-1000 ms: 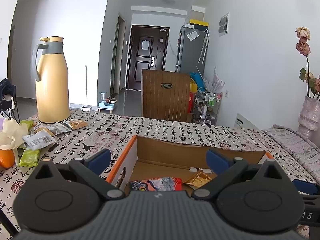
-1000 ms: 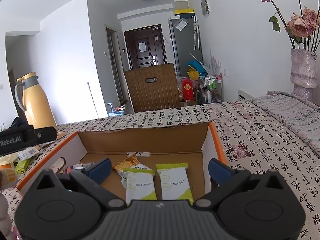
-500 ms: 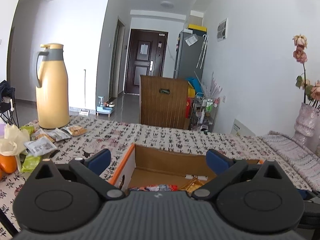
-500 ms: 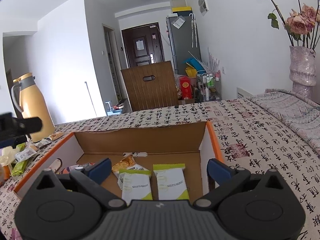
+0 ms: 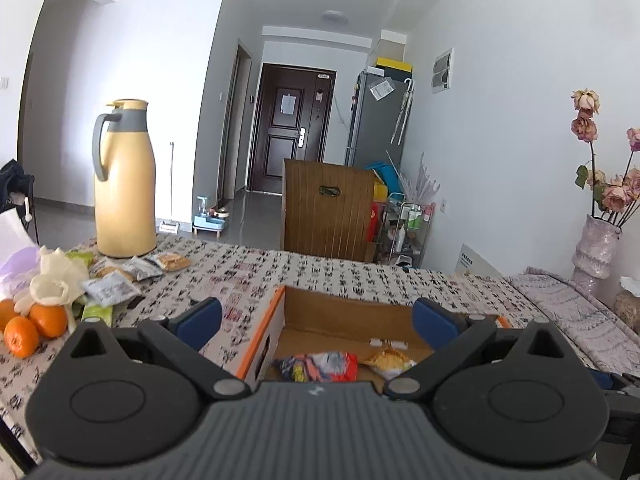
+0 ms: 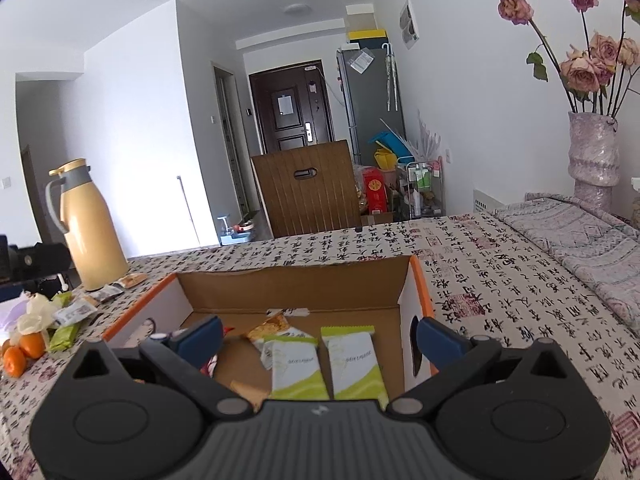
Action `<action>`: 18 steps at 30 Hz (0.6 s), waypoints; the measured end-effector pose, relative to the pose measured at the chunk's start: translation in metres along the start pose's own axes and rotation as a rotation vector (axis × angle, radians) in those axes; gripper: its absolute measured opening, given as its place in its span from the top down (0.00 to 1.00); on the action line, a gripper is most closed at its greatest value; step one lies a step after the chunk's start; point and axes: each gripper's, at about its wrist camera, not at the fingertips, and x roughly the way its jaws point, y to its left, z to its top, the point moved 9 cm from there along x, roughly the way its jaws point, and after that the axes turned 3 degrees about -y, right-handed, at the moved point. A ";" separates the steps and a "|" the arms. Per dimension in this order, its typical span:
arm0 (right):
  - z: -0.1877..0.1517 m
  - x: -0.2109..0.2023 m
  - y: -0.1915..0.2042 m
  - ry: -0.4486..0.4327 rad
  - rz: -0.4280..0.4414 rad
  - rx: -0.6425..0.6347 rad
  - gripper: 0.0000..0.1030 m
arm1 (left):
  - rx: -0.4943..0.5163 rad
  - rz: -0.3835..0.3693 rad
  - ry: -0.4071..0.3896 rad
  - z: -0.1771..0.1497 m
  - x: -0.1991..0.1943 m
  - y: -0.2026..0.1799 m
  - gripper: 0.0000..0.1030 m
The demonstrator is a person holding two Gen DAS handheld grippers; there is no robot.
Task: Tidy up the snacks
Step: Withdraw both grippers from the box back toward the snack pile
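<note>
An open cardboard box [image 6: 296, 280] with orange edges sits on the table. It holds two green-and-white packets [image 6: 354, 360], a yellow snack packet [image 6: 270, 326] and a red-blue packet [image 5: 320, 366]. My right gripper [image 6: 318, 330] is open and empty above the box's near side. My left gripper [image 5: 318, 318] is open and empty above the box's left end [image 5: 264, 332]. Loose snack packets [image 5: 114, 288] lie on the table at the left, near the flask.
A yellow thermos flask [image 5: 124, 184] stands at the far left of the table. Oranges [image 5: 32, 324] and a white bag [image 5: 56, 284] lie at the left edge. A vase of dried roses [image 6: 592, 156] stands at the right. A wooden chair back [image 5: 326, 208] rises behind the table.
Both grippers have risen and pulled back a little, so more of the table's left side with the oranges shows. Both stay open and empty.
</note>
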 end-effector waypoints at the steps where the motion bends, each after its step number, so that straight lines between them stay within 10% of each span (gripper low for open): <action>1: -0.001 -0.006 0.001 -0.001 0.003 -0.002 0.00 | 0.000 0.002 0.002 -0.002 -0.004 0.002 0.00; 18: -0.056 -0.109 0.016 0.004 0.005 -0.084 0.00 | 0.042 -0.017 0.103 -0.079 -0.081 0.042 0.00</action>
